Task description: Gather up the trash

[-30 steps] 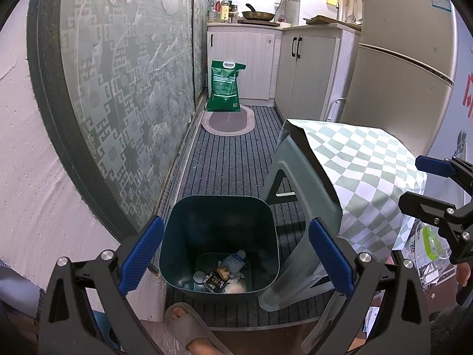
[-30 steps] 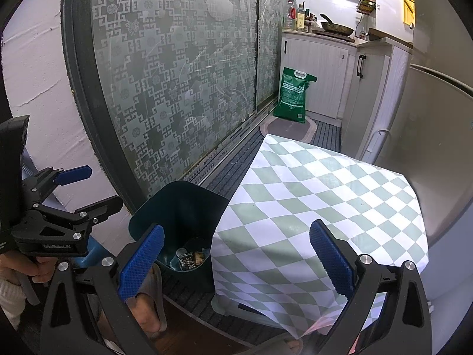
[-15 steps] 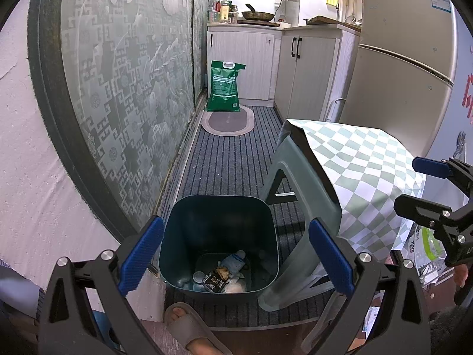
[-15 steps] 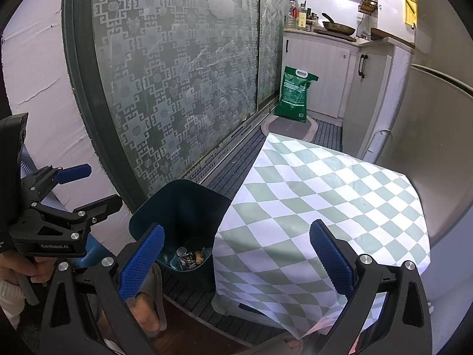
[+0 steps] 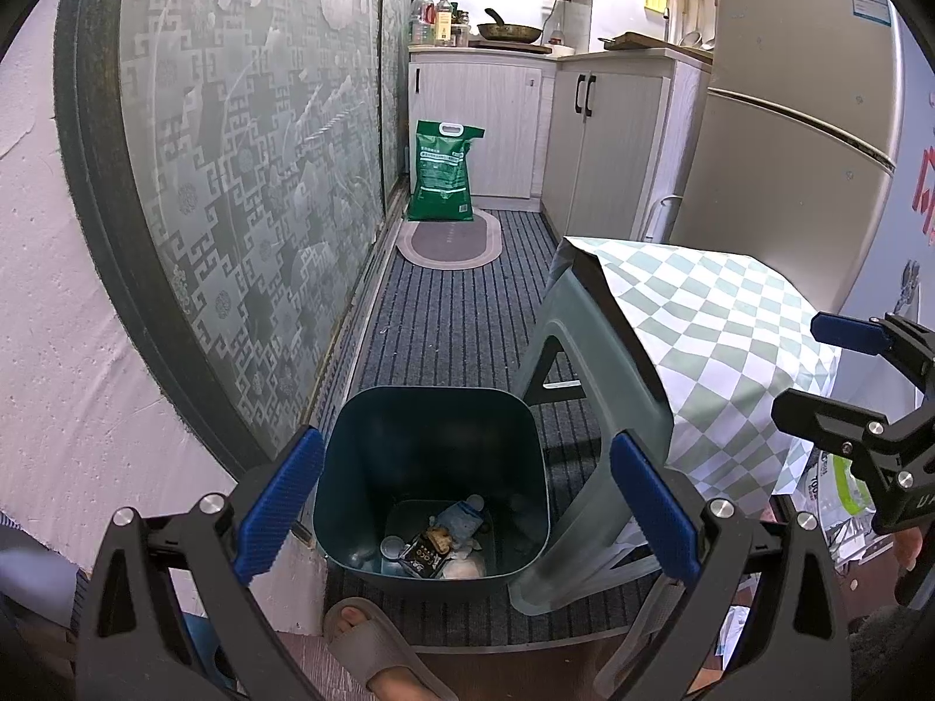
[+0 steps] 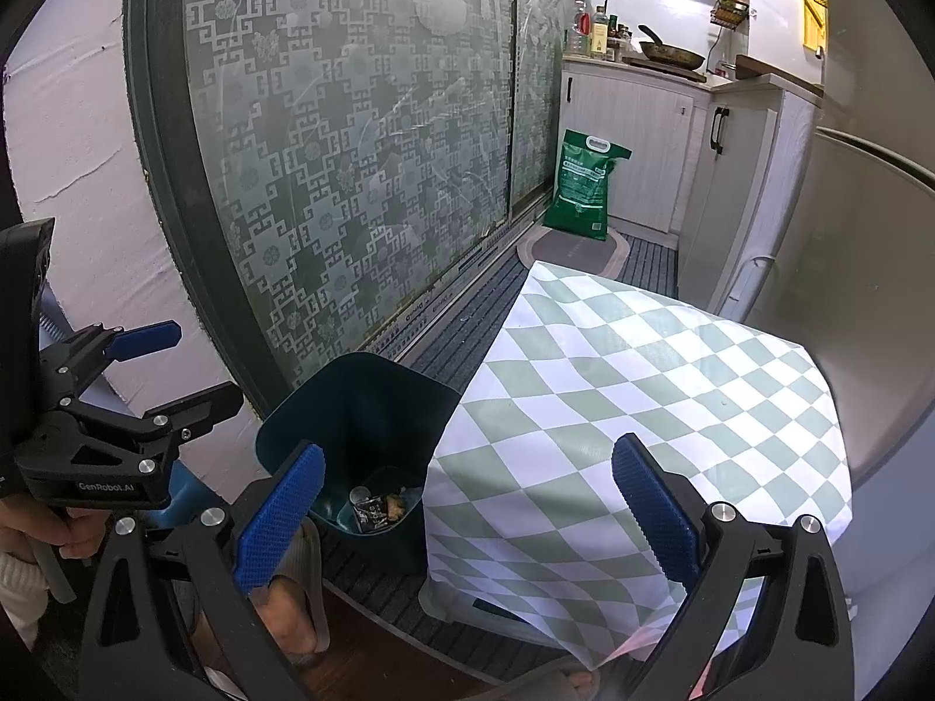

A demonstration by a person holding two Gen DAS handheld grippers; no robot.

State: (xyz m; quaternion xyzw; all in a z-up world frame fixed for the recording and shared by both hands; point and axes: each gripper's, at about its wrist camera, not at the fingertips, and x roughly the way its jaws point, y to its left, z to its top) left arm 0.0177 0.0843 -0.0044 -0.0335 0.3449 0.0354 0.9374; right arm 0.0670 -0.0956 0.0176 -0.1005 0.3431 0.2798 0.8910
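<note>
Left tongs (image 5: 464, 505) stand wide, nothing between the blue pads (image 5: 280, 502), held above the dark teal bin (image 5: 432, 409). Right tongs (image 6: 467, 511) likewise wide and empty, held over the near edge of the checked cloth (image 6: 643, 385). Each pair shows at the edge of the other's view. A foot in a grey slipper (image 5: 380, 648) is planted just in front of the bin.

The bin sits on the striped floor mat (image 5: 461, 321), close against the wall (image 5: 70, 321) and the patterned glass door (image 5: 245, 175) on its left and just beside a grey-green stool (image 5: 584, 362) on its right. The trash (image 5: 438, 543) lies at the bottom of the bin: a dark wrapper, a blue crumpled piece, something white, a round lid (smaller bits cannot be told apart). The checked cloth drapes over the stool.

Farther along, an oval rug (image 5: 450, 239), then a green sack (image 5: 441, 178) standing against white cabinets (image 5: 485, 128). A pan (image 5: 508, 30) and bottles (image 5: 432, 20) are on top. A refrigerator (image 5: 795, 117) stands to the right.
</note>
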